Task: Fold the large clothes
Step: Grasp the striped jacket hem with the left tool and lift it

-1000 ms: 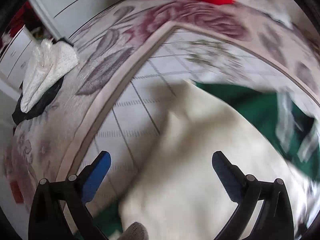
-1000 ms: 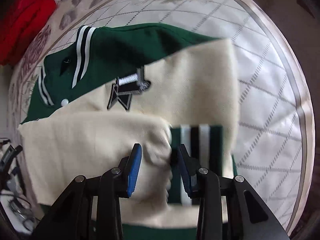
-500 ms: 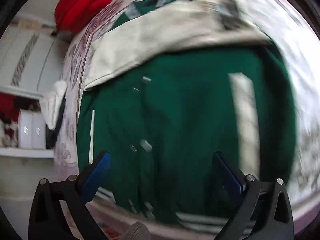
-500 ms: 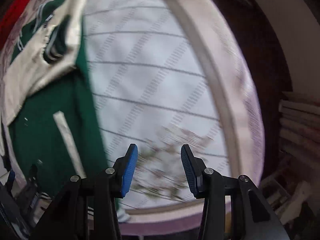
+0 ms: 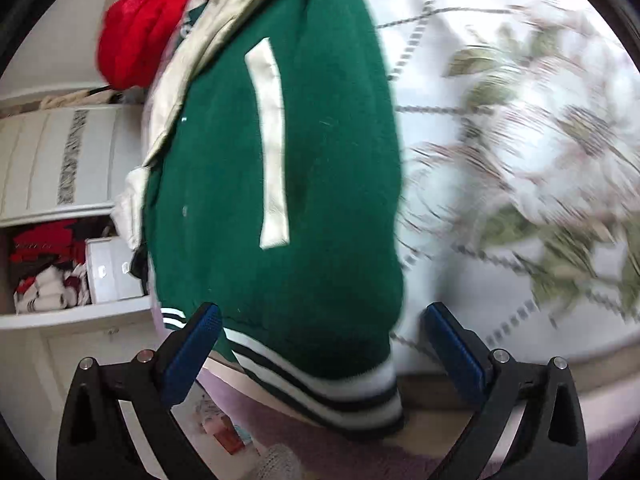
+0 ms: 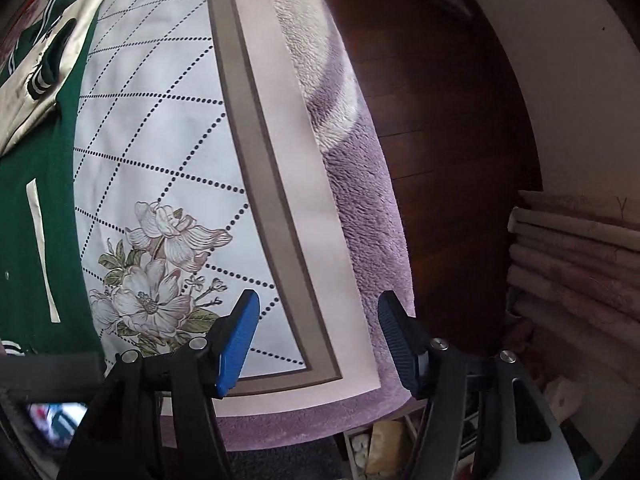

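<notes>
Lying btwn L gripper jaws, prob untouched: jacket

jacket: dark green body w/ cream sleeves, one cream vertical strip, hem ribbed in green, white & black stripes. bedsheet: white w/ dotted diamond grid, pale pink flowers & green leaves, taupe and pink border. blanket: fuzzy lilac w/ a pale patch. red garment: plain bright red. gripper pads: blue on black frames.
</notes>
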Tool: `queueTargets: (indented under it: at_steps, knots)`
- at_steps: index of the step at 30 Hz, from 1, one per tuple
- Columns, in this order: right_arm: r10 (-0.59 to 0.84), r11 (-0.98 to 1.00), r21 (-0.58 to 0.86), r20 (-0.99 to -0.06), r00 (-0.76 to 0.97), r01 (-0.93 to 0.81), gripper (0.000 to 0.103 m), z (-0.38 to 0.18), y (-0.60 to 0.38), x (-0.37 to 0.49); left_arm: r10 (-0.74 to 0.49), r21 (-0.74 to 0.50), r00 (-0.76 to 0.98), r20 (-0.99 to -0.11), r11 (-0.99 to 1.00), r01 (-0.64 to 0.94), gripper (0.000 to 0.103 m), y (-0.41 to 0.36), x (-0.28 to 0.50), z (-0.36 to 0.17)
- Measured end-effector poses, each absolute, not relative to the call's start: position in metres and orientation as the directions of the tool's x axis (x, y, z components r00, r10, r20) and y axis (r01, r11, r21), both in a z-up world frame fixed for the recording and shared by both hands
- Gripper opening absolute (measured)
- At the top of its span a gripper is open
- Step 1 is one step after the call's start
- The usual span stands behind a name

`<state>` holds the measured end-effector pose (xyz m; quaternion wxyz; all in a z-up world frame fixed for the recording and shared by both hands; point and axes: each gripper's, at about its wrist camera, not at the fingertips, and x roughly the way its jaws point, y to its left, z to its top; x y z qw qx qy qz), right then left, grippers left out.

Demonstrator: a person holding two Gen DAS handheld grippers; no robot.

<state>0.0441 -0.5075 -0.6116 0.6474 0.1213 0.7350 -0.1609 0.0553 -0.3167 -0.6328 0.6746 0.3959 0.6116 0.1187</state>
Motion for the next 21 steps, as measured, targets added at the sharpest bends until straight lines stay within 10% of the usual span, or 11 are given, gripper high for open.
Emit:
queueTargets:
  at_steps: [8,11,21]
  knots:
    - [0.026,0.923,-0.012,-0.995,-0.093,0.385,0.064,-0.622,-0.506,0.072,0.622,0.668,0.244,-0.744,0.688,0.282,0.099,-0.292,0.074,-0.628]
    - [0.103,0.919,0.072,-0.993,-0.062,0.387,0.063,-0.623,-0.5,0.089,0.572,0.623,0.247,-0.782,0.722,0.301,0.021,-0.29,0.071,-0.617]
    - [0.544,0.714,0.563,-0.82,0.176,0.417,0.073,-0.635,-0.488,0.169,0.501,0.556,0.273,-0.821,0.81,0.187,0.015,-0.26,0.09,-0.545]
